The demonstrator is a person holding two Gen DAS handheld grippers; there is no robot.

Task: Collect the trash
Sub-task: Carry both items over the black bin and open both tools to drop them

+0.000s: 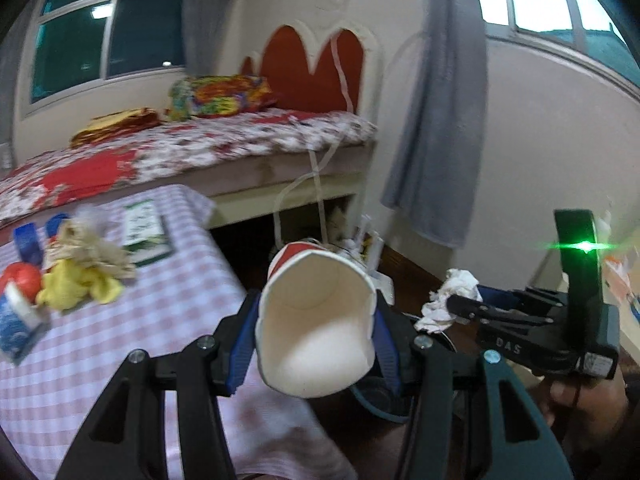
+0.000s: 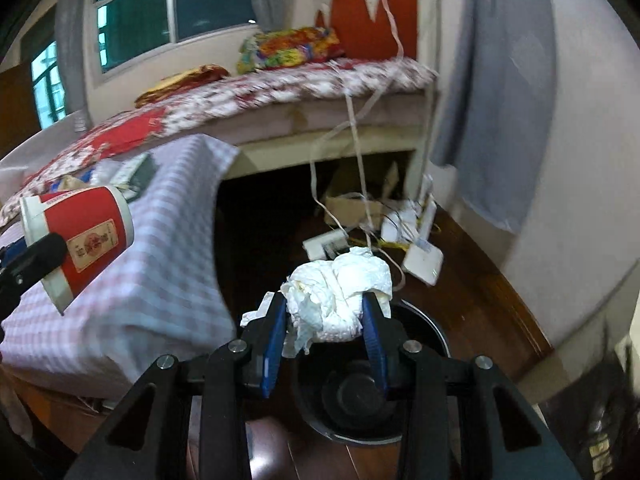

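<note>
L gripper (image 1: pixel 316 340) clamps a red-and-white paper cup (image 1: pixel 316 320) betw. its blue pads, cup on its side w/ open mouth toward the cam, held off the edge of the pink-checked tablecloth table (image 1: pixel 168 300); R gripper (image 2: pixel 325 320) pinches a crumpled white tissue wad (image 2: pixel 340 296), held above a round black bin (image 2: pixel 360 392) on the dark wood floor; R gripper sits just right of L, pointing across it; more rubbish, incl. a yellow wrapper (image 1: pixel 80 284), lies on the table; bed w/ floral cover (image 1: pixel 200 144) behind.
</note>
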